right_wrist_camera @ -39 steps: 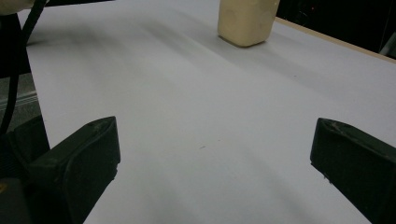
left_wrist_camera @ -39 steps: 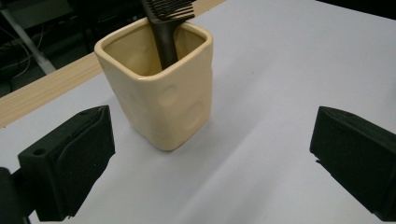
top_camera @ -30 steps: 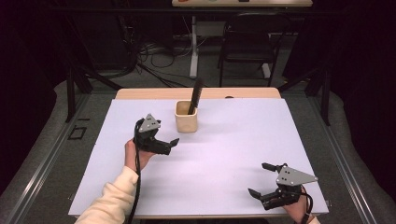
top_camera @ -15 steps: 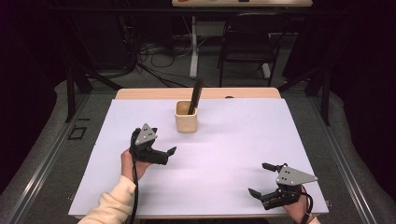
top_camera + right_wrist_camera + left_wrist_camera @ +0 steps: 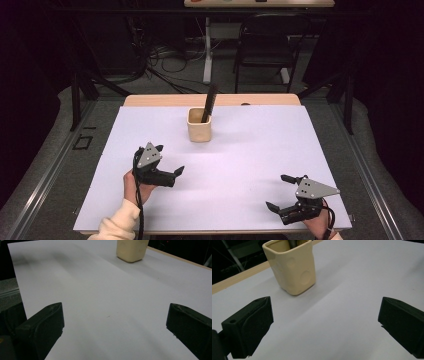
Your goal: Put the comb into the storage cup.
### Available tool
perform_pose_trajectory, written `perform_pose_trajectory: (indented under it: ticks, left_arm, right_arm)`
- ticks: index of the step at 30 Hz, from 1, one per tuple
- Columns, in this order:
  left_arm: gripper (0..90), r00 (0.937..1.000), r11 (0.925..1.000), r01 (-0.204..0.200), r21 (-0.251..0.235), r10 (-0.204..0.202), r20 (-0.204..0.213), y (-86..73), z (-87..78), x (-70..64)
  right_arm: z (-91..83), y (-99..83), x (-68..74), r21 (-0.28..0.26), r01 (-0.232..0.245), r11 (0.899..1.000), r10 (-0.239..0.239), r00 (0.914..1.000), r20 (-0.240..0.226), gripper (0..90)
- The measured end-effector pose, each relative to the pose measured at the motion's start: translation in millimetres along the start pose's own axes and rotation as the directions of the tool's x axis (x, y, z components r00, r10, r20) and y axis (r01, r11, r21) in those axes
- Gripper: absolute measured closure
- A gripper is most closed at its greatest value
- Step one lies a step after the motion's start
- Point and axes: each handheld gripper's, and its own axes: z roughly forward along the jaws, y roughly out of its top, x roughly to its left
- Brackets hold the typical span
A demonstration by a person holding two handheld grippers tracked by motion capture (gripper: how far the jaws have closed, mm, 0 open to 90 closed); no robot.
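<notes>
A cream square cup [image 5: 199,125] stands at the back middle of the white table sheet [image 5: 250,150], with a dark stick-like object [image 5: 209,102] leaning out of it. My left gripper [image 5: 169,160] is held low at the front left, open and empty, pointing right of the cup. In the left gripper view the cup [image 5: 292,265] is ahead, up and left of the wide-apart jaws. My right gripper [image 5: 280,192] rests at the front right corner, open with nothing between its jaws. The right gripper view has the cup [image 5: 131,250] far ahead.
A wooden table edge [image 5: 210,100] runs behind the sheet. Beyond it stand a black chair [image 5: 265,45], cables on the floor and dark stands. A grey metal frame rail [image 5: 50,165] borders the table on the left.
My left gripper has drawn back toward the front edge, away from the cup. The right gripper has stayed where it was.
</notes>
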Motion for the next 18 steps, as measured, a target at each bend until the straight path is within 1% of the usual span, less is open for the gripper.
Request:
perform_pose_trajectory:
  ticks: [5,9,10,13,18]
  left_arm:
    - [0.0,1.0000,1.0000,0.001,-0.005,-0.001,-0.001,-3.8,-4.4,-3.3]
    - [0.0,1.0000,1.0000,0.002,0.002,-0.002,0.000,-7.5,-8.5,-5.1]
    - [0.0,1.0000,1.0000,0.009,0.003,-0.009,0.002,-8.6,-9.4,-6.0]
    - [0.0,1.0000,0.9999,0.010,0.003,-0.010,0.002,-11.7,-13.5,-7.5]
    - [0.0,0.9998,0.9997,0.022,0.005,-0.022,0.000,-18.0,-20.5,-8.4]
  right_arm:
    - [0.1,0.1,0.1,0.000,0.001,1.000,-0.001,1.0000,-0.001,0.9]
    - [0.2,0.0,0.0,0.000,0.003,1.000,-0.003,1.0000,-0.001,0.9]
    - [0.2,-0.1,0.0,0.002,0.002,1.000,-0.002,1.0000,-0.001,0.9]
    - [-0.1,0.1,0.0,0.000,0.001,1.000,-0.001,1.0000,0.000,0.9]
    - [0.2,-0.1,0.0,0.001,0.001,1.000,-0.001,1.0000,0.001,0.9]
